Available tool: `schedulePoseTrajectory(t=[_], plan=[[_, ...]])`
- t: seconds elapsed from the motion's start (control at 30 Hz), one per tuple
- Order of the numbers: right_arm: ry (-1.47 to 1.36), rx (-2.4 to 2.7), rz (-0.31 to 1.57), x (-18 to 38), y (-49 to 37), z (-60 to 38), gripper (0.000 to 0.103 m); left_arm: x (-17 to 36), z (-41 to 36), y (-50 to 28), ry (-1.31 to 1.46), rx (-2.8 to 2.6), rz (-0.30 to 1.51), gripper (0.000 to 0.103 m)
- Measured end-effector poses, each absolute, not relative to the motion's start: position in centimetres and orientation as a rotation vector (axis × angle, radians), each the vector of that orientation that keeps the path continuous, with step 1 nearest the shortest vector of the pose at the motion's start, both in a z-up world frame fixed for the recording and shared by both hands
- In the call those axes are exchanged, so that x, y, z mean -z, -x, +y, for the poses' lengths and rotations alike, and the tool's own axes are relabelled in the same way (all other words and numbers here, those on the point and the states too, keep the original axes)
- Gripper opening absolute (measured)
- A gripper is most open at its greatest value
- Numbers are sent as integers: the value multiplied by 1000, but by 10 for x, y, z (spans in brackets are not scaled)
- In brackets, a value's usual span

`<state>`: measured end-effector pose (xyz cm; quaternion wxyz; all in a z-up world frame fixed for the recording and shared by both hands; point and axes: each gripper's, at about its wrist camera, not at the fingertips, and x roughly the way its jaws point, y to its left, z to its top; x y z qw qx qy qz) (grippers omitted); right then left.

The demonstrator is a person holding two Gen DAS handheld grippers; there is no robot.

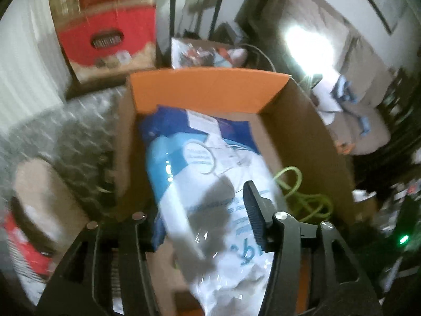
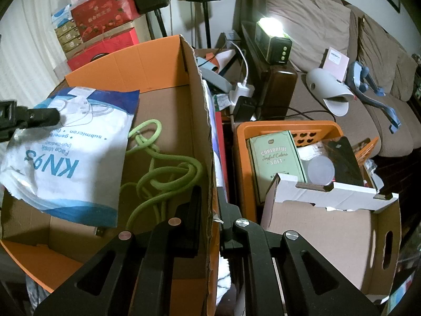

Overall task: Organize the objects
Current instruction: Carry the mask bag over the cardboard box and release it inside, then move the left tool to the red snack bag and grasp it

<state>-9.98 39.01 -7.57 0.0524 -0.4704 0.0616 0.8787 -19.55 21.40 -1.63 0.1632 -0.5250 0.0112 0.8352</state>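
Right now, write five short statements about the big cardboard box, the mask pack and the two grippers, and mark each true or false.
1. The KN95 mask pack lies inside the cardboard box. True.
2. A red cable lies beside the pack. False: the cable is green.
3. The right gripper clamps the box's wall. True.
4. The left gripper is shut on the pack. False: its jaws stand open.
5. The orange basket is inside the box. False: it stands beside it.
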Motion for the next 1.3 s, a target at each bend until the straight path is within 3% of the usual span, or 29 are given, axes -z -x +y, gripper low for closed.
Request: schedulePoseTrajectory(t=[0.07,0.23,0.47,0.77,1.3], plan=[[1431,-2672,188,76,100,390,10,9,215,185,1449,-2445,131,65],[1431,-2672,189,76,100,390,10,-8,210,171,1371,-2522,260,73],[1431,-2672,187,76,100,391,10,-29,173,182,1345,-2515,164,81],[1431,-2672,187,76,100,391,11,-26,112,206,1427,-2497,-26,83],[1432,-2670,181,78,100,390,11,7,41,221,1597,-2440,-150,83]])
